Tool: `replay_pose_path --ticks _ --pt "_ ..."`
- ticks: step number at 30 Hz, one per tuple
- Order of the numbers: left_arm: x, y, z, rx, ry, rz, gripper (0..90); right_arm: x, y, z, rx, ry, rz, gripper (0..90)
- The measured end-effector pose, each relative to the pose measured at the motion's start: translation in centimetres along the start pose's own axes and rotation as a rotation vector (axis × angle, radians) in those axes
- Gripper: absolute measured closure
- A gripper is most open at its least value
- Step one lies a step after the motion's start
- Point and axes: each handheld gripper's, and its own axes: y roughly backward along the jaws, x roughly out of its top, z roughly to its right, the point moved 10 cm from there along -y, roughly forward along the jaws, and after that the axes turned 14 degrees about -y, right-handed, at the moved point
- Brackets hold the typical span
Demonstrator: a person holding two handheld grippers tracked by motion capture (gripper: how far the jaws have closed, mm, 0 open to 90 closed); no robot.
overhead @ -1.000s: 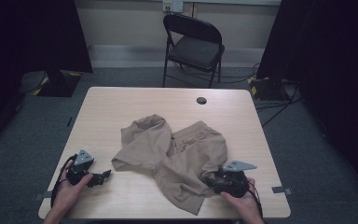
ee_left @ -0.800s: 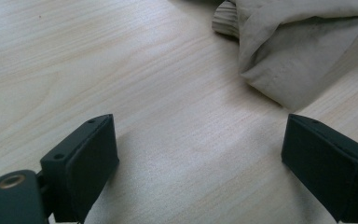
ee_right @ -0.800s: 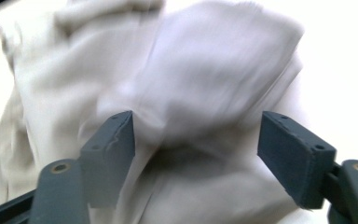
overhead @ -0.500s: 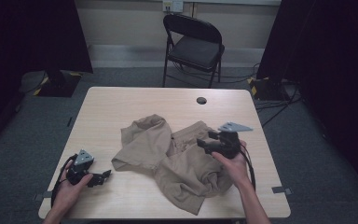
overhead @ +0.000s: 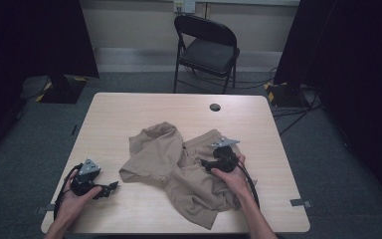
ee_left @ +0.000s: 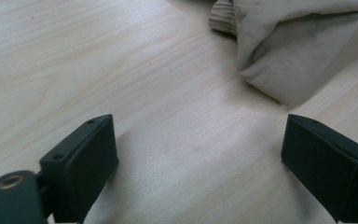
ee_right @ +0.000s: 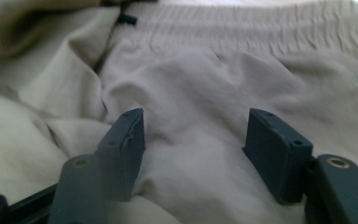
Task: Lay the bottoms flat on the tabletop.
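Tan shorts (overhead: 179,172) lie crumpled mid-table (overhead: 129,114). Right gripper (overhead: 205,163) is over the cloth near the waistband (ee_right: 242,28), jaws just opened wider, nothing btwn them. Left gripper (overhead: 113,187) rests on bare wood, wide open, empty. Risk: a shallow pinch grabs two layers & bunches the fabric.

A black folding chair (overhead: 206,47) stands on grey carpet (overhead: 129,82) beyond the light wooden table (overhead: 129,114), black curtains (overhead: 30,40) at both sides.
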Motion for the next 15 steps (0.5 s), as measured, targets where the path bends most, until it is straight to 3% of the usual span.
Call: replay_pose_path --ticks 2,4,7,12,15 --pt "0.4 -0.1 -0.3 0.005 0.017 -0.004 18.2 -0.5 0.2 0.0 -0.008 0.022 0.007 36.0" --pt "0.9 -0.3 -0.3 -0.009 0.027 -0.002 19.1 -1.0 0.4 -0.1 -0.026 0.037 0.022 35.2" --pt "1.8 -0.4 -0.5 0.004 0.011 0.002 20.6 -1.8 0.9 -0.7 -0.03 0.039 0.053 34.4" --pt "5.0 -0.7 -0.7 -0.044 0.056 0.085 20.5 -3.3 2.0 -1.7 -0.029 0.025 0.066 34.2" --pt "7.4 -1.2 -0.6 -0.071 0.055 0.123 20.4 -3.9 2.4 -2.2 -0.016 0.016 0.07 34.2"
